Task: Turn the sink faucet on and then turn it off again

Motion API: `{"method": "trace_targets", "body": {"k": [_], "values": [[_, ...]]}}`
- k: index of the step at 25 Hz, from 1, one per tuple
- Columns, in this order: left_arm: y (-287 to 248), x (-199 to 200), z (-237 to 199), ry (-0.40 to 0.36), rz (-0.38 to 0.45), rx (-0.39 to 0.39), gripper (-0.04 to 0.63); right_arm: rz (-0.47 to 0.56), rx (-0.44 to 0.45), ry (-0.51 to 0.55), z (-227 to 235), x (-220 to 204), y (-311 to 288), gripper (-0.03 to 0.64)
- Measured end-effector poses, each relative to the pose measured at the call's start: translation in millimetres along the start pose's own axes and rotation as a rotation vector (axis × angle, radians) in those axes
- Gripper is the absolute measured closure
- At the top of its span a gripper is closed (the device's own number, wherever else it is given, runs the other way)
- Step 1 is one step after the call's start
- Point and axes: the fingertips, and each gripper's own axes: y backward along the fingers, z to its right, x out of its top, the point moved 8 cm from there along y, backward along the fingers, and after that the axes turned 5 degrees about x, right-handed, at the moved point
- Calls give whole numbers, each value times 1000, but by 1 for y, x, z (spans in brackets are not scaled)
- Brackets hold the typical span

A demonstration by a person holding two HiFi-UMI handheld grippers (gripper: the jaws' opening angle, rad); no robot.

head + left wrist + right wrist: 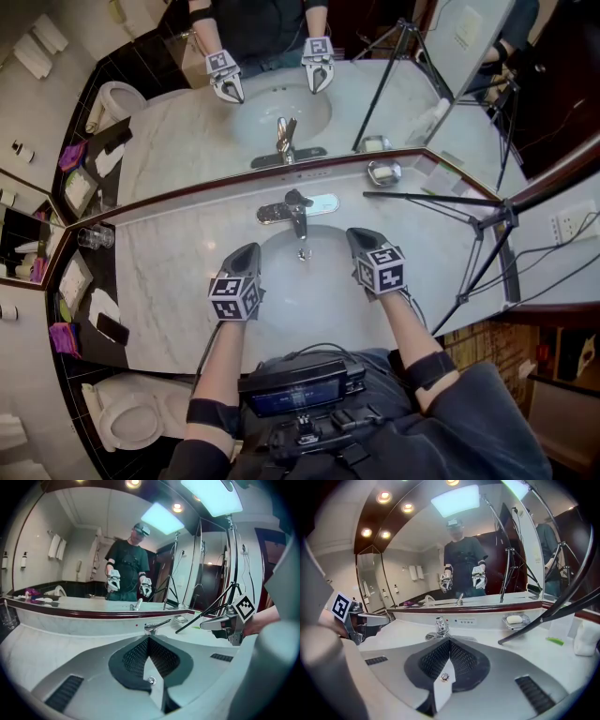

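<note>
The chrome faucet (294,207) stands at the back of the white sink basin (319,300), its lever over the spout; I see no water stream. My left gripper (247,254) hovers over the basin's left side, shut and empty. Over the right side hangs my right gripper (360,240), also shut with nothing in it. Both stop short of the faucet. In the left gripper view the faucet (157,626) is just past the closed fingertips (148,639), and the right gripper (225,623) shows at right. In the right gripper view the faucet (440,626) sits close beyond the closed tips (450,641).
A soap dish (383,172) sits right of the faucet and a glass (94,237) at the counter's left end. A black tripod (487,220) leans over the counter's right side. A mirror rises behind the counter. A toilet (131,417) stands at lower left.
</note>
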Motion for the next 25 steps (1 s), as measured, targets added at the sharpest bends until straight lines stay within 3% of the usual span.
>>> {"method": "trace_targets", "body": {"k": [13,18,25], "values": [[-3,3,3,-43,6,19,592,-13,4,27,0,-8,-4,595],[-5,0,2,-41,-4,24,592,-31,-24,196,-1,7,-18,591],[-6,0,-3,-38,-14,31,592,-105,-4,489,-14,40,-50,507]]}}
